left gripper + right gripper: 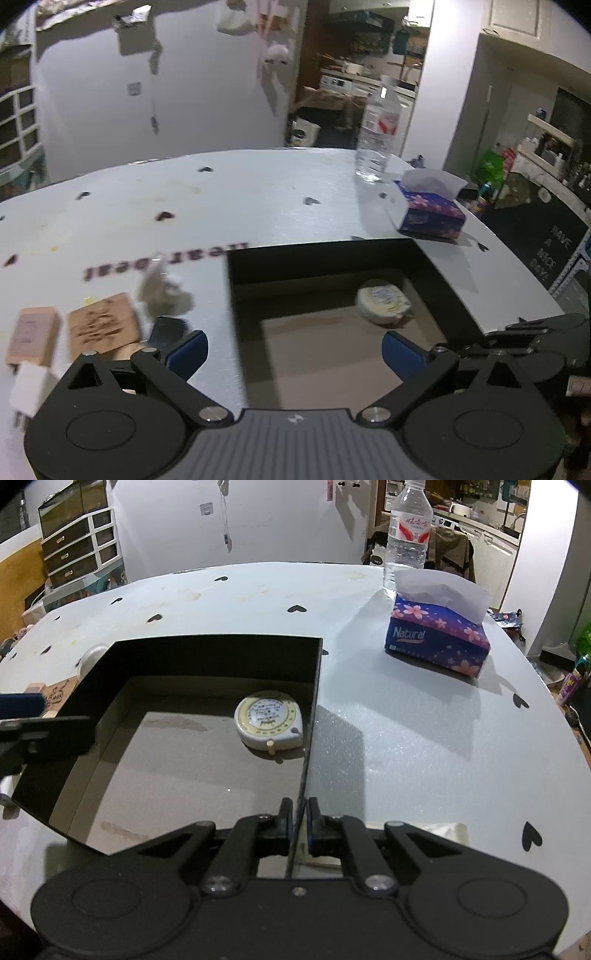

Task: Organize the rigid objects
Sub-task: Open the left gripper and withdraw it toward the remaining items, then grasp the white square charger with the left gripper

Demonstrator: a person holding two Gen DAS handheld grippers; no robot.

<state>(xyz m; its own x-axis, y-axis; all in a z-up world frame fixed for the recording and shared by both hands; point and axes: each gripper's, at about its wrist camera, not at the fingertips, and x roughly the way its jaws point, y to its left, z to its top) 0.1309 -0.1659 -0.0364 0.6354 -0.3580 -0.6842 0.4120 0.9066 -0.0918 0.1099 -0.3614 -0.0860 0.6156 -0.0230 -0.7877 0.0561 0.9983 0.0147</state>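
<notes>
Both views are lit dimly by cool indoor light from above and left. In the left wrist view everything is smeared by motion blur, the printed lettering on the tabletop included. The right wrist view is sharp; hard shadows are thrown rightward from the tissue box and the black box wall. Straight edges are bowed by fisheye distortion, and corners are vignetted black
</notes>
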